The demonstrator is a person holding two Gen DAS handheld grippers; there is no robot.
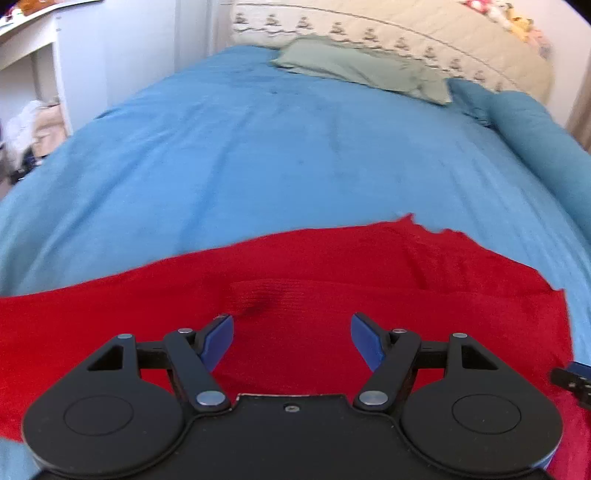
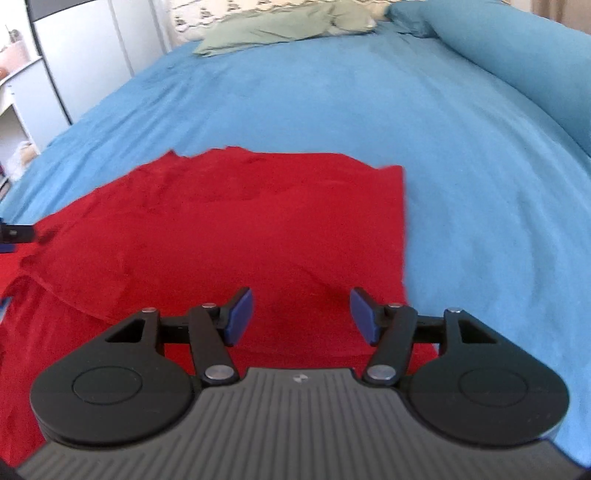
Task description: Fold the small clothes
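Observation:
A red garment (image 1: 332,258) lies spread flat on the blue bedspread (image 1: 258,147); it also shows in the right wrist view (image 2: 240,221). My left gripper (image 1: 291,336) is open and empty, its blue pads just above the near part of the cloth, beside a ribbed edge with a small fold. My right gripper (image 2: 301,314) is open and empty above the garment's near right part, close to its right edge. The tip of the right gripper (image 1: 570,376) shows at the right edge of the left wrist view. The left gripper's tip (image 2: 14,234) shows at the left edge of the right wrist view.
A green pillow (image 1: 362,70) and a cream patterned quilt (image 1: 406,33) lie at the head of the bed. A blue bolster (image 1: 535,140) runs along the right side. A white shelf unit (image 1: 33,74) stands left of the bed.

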